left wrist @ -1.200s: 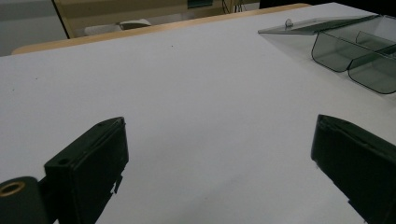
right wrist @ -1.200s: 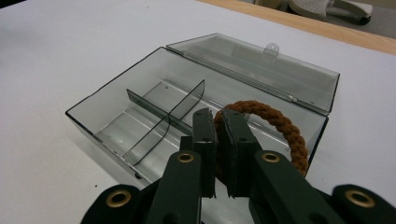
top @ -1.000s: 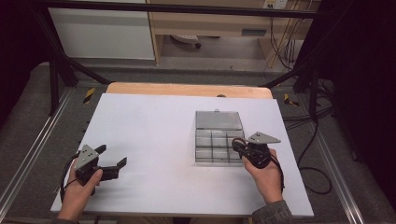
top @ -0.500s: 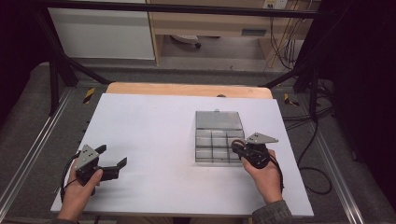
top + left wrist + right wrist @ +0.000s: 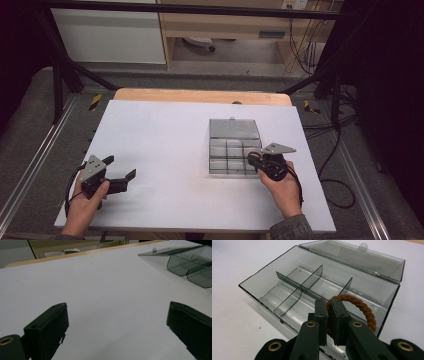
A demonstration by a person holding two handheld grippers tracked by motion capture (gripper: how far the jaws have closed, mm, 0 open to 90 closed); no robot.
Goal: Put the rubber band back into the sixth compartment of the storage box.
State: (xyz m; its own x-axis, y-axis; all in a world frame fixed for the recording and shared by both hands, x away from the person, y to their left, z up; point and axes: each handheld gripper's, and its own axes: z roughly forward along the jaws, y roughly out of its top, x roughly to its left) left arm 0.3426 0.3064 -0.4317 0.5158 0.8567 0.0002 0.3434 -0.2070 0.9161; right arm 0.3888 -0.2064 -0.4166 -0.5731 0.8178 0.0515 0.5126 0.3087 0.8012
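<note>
A clear smoky plastic compartment box (image 5: pixel 227 155) (image 5: pixel 287 287) lies on the white table with its lid (image 5: pixel 234 128) (image 5: pixel 352 255) folded open behind it. My right gripper (image 5: pixel 255 161) (image 5: pixel 328 306) is shut on a brown braided hair tie (image 5: pixel 362 308) (image 5: pixel 253 159), held over the box's near right compartment. My left gripper (image 5: pixel 122 172) (image 5: pixel 117 315) rests open on the table's front left, nothing between its jaws. The box's corner (image 5: pixel 190 267) lies far off in the left gripper view.
The white tabletop (image 5: pixel 165 145) has a wooden strip (image 5: pixel 200 95) along its far edge. Black frame bars (image 5: pixel 60 75) and cables (image 5: pixel 330 145) stand around the table, beyond its edges.
</note>
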